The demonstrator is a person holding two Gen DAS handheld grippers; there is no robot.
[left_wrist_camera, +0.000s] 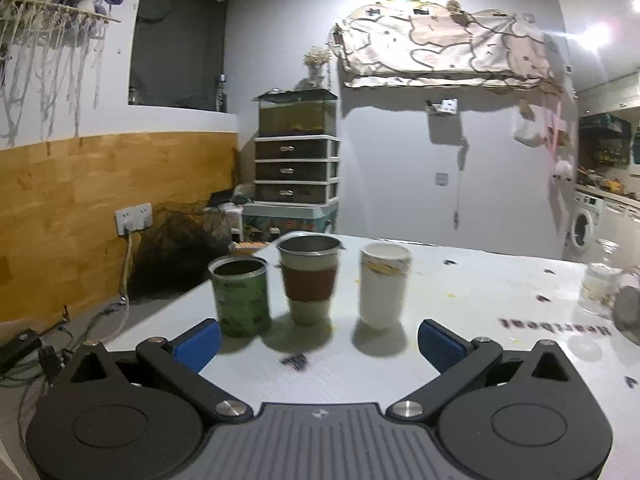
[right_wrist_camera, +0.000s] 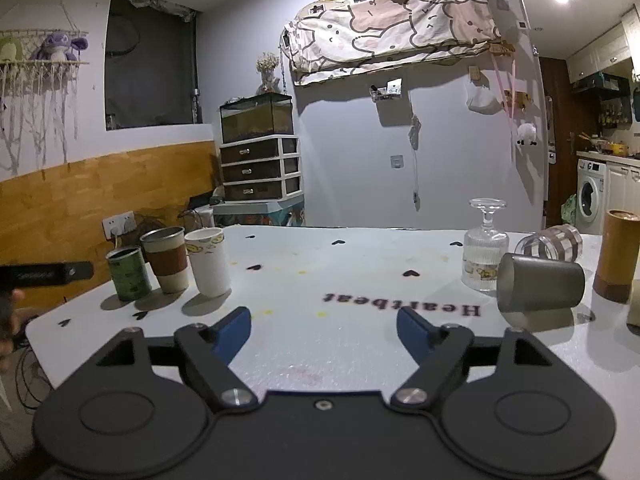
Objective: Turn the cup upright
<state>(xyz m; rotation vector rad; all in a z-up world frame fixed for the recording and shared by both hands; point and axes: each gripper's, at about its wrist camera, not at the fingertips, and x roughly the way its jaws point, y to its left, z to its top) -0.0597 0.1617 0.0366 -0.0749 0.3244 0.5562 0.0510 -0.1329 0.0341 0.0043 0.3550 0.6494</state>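
My left claw (left_wrist_camera: 319, 340) hung wide open over the near edge of the white table (left_wrist_camera: 460, 344), its blue pads (left_wrist_camera: 198, 342) holding nothing. Straight ahead of it stood three cups in a row, all upright: a green can-like cup (left_wrist_camera: 240, 296) nearest the table's left edge, a steel cup with a brown sleeve (left_wrist_camera: 310, 280) in the middle, and a white paper cup (left_wrist_camera: 384, 284) to the right, each just beside the next without clearly touching.

My right claw (right_wrist_camera: 323, 330) was likewise spread wide and empty, low over the table (right_wrist_camera: 320, 280) near the printed word "Heartbeat" (right_wrist_camera: 404, 303). The cup that wanted turning, a grey tumbler (right_wrist_camera: 540, 286), lay on its side to the right and ahead of that claw, its mouth facing left. Just behind it stood a ribbed stemmed glass (right_wrist_camera: 485, 250) upside down, foot in the air, and a clear checked glass (right_wrist_camera: 550, 242) lay tipped over beside that. A tall brown cylinder cup (right_wrist_camera: 616, 254) stood at the far right. Whether the tumbler touched the ribbed glass I could not tell.
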